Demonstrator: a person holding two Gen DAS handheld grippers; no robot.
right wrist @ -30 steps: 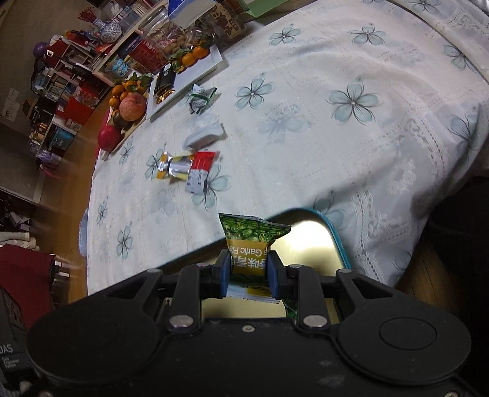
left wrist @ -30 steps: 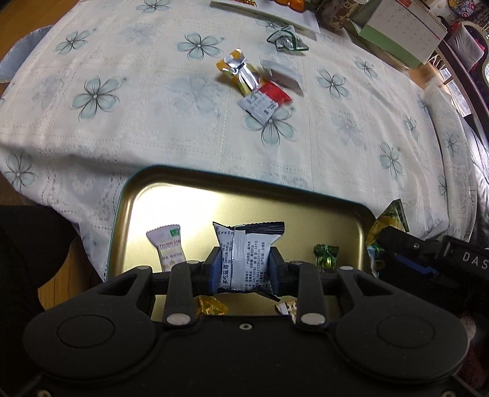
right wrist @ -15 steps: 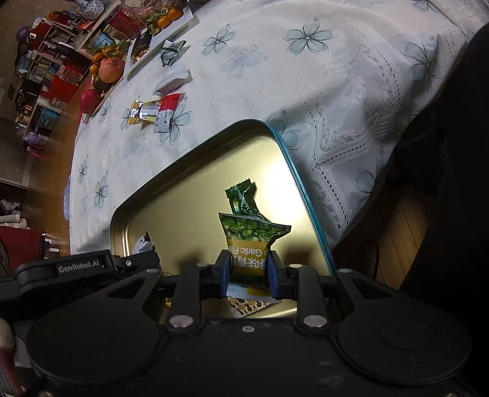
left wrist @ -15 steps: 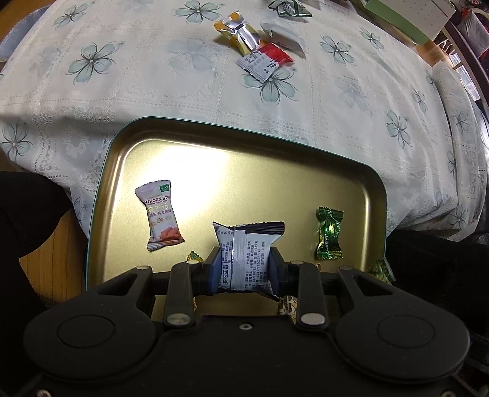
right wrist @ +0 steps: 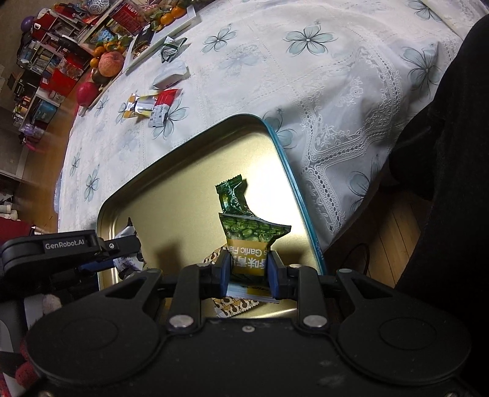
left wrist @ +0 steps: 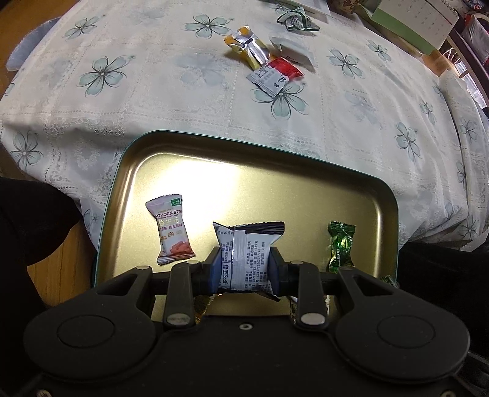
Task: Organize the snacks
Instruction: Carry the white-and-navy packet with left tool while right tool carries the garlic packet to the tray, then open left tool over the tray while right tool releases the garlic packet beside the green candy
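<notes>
A gold metal tray [left wrist: 275,189] with a teal rim [right wrist: 293,183] sits at the near edge of the table. Above it my left gripper [left wrist: 245,270] is shut on a white and dark blue snack packet [left wrist: 249,253]. My right gripper [right wrist: 248,273] is shut on a green garlic pea packet [right wrist: 252,241] over the tray's right side. In the tray lie a white hawthorn strip packet [left wrist: 170,230] and a green candy [left wrist: 340,244] [right wrist: 233,197]. A spotted wrapper [right wrist: 232,305] lies under the right gripper. The left gripper [right wrist: 122,253] shows at the left of the right wrist view.
On the flowered tablecloth [left wrist: 152,91] beyond the tray lie a red and white sachet [left wrist: 275,74], a silver and yellow wrapper [left wrist: 247,47], a white packet [left wrist: 292,50] and a green wrapper [left wrist: 296,20]. Fruit [right wrist: 110,62] and a white board stand at the far edge.
Both grippers have come back from over the tablecloth to above the tray, each still holding its packet. More of the tray and its snacks has come into view.
</notes>
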